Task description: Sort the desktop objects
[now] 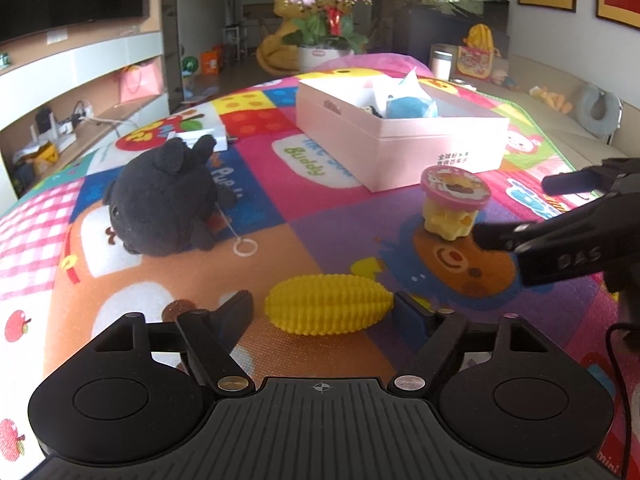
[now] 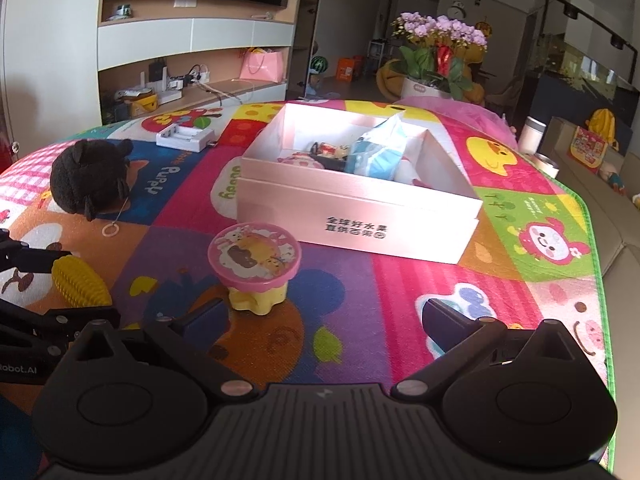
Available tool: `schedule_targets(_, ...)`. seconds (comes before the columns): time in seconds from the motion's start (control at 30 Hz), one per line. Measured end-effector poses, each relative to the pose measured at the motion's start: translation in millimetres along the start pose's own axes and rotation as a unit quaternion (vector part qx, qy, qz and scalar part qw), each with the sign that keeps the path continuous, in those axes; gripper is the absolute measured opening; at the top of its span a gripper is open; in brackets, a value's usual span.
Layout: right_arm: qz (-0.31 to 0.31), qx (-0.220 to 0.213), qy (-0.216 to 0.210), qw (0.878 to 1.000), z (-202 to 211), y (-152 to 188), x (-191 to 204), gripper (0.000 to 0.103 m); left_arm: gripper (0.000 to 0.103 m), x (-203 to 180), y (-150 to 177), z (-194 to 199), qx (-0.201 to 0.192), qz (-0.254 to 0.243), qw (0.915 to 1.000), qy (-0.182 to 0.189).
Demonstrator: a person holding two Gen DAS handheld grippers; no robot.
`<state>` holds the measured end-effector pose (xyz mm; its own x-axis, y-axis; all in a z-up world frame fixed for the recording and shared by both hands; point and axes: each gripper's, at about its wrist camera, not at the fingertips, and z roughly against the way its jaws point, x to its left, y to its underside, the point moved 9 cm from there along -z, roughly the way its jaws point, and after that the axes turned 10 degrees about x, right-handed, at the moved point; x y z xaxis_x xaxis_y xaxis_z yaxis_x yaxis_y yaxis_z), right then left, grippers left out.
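The left claw (image 1: 323, 312) stands open around a yellow toy corn (image 1: 329, 304), apparently not pressing it. Beyond lie a black plush (image 1: 160, 200), a pink-lidded toy (image 1: 454, 206) and a pink box (image 1: 400, 136).

Your two wrist cameras look down and forward, close over the play mat (image 1: 304, 208), the left beside the right, sharing the pink box (image 2: 360, 216).

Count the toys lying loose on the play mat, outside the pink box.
3: yellow corn between the left gripper's open fingers, black plush far left, pink-lidded toy before the pink box. Others may be hidden.
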<state>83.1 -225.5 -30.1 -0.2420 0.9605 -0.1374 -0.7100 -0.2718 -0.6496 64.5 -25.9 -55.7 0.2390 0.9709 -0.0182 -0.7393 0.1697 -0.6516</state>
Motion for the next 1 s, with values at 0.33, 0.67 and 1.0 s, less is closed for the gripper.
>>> schedule_targets(0.33, 0.010, 0.022, -0.007, 1.000, -19, 7, 15, 0.103, 0.085, -3, -1, -1, 0.007, 0.007, 0.9999, 0.003)
schedule_targets(0.67, -0.019, 0.037, -0.029, 0.999, -24, 9, 9, 0.103, 0.079, -16, -3, -3, 0.000, -0.013, 0.9998, 0.018)
schedule_targets(1.0, -0.047, 0.050, -0.057, 0.996, -29, 11, 4, 0.103, 0.072, -12, -3, -2, -0.005, -0.003, 0.9998, 0.018)
